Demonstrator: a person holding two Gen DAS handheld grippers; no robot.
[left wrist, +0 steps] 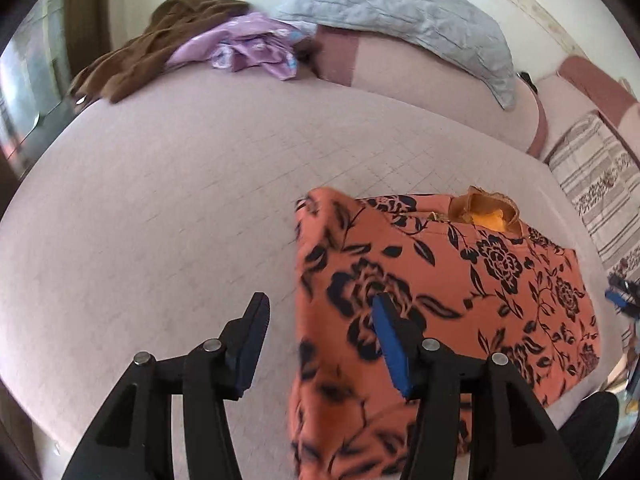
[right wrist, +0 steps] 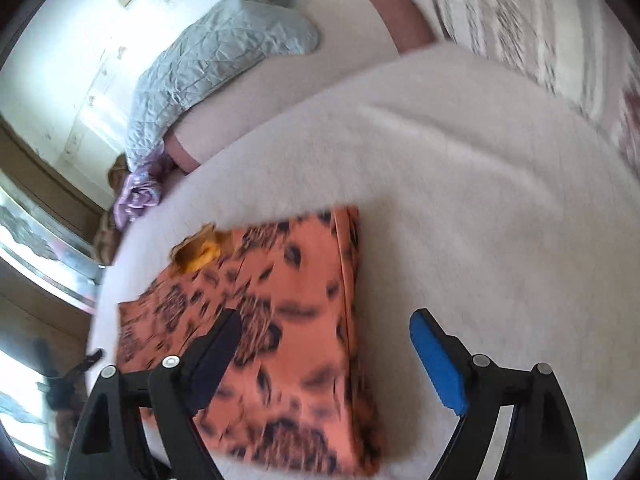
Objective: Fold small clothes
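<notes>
Lying flat on a pale pink quilted bedspread (left wrist: 168,208): an orange garment with a black flower print (left wrist: 460,280), folded into a rough rectangle, its mustard-yellow collar lining (left wrist: 486,210) showing at the far edge. In the left wrist view, sitting from centre out toward 4 o'clock; in the right wrist view (right wrist: 280,320), blurred, spreading from centre toward 7 o'clock.

Hovering over the garment's left edge: the left gripper (left wrist: 316,344), black with blue pads, jaws standing apart, gripping nothing, one finger over bare bedspread and the other over the print. Whether the fingertips are touching the cloth, cannot tell.

Hanging over the garment's right edge: the right gripper (right wrist: 326,354), jaws spread wide and empty, the dark finger over the orange cloth and the blue-padded finger over the pale bedspread.

Resting at 12 o'clock in the left wrist view: a grey quilted pillow (left wrist: 400,12). Lying at 11 o'clock: a crumpled brown garment (left wrist: 160,48) with a shiny lilac bundle of cloth (left wrist: 248,48) just beside it. Showing at 3 o'clock: a striped grey-and-white floral cover (left wrist: 592,184).

No readable brand, label or writing anywhere.
</notes>
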